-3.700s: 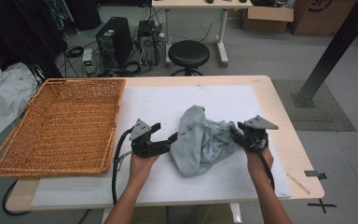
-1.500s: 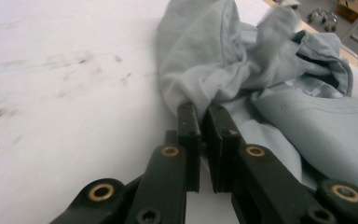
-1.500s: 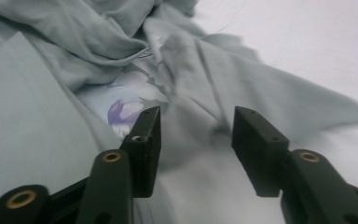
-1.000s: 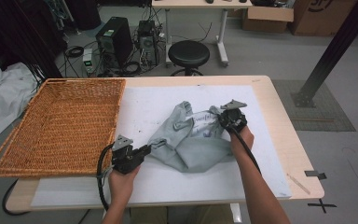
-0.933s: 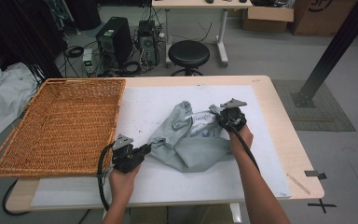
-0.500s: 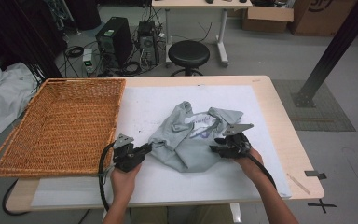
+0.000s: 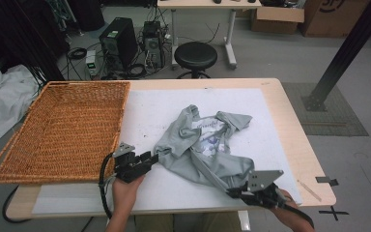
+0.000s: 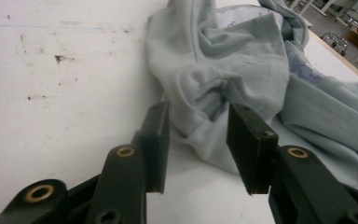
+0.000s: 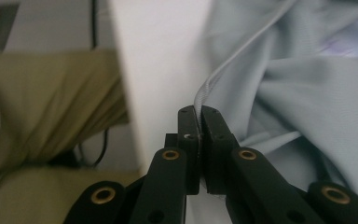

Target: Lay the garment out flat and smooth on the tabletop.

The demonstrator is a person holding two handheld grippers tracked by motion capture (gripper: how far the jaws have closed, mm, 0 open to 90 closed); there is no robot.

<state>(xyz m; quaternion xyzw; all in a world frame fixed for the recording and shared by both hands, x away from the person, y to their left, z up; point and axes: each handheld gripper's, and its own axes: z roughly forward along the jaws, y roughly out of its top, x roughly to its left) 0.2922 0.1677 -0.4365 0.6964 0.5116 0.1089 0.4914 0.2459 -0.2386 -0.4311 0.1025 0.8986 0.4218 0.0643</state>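
White tabletop (image 7: 154, 111): right tool (image 7: 236, 192) pinches shirt (image 7: 203, 150); left tool (image 7: 153, 158) gapes.

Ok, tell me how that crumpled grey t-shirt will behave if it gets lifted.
The crumpled grey t-shirt is probably floppy: it lies in soft folds. It likely sags from the right gripper, which pinches one edge. Looks thin, so probably light.
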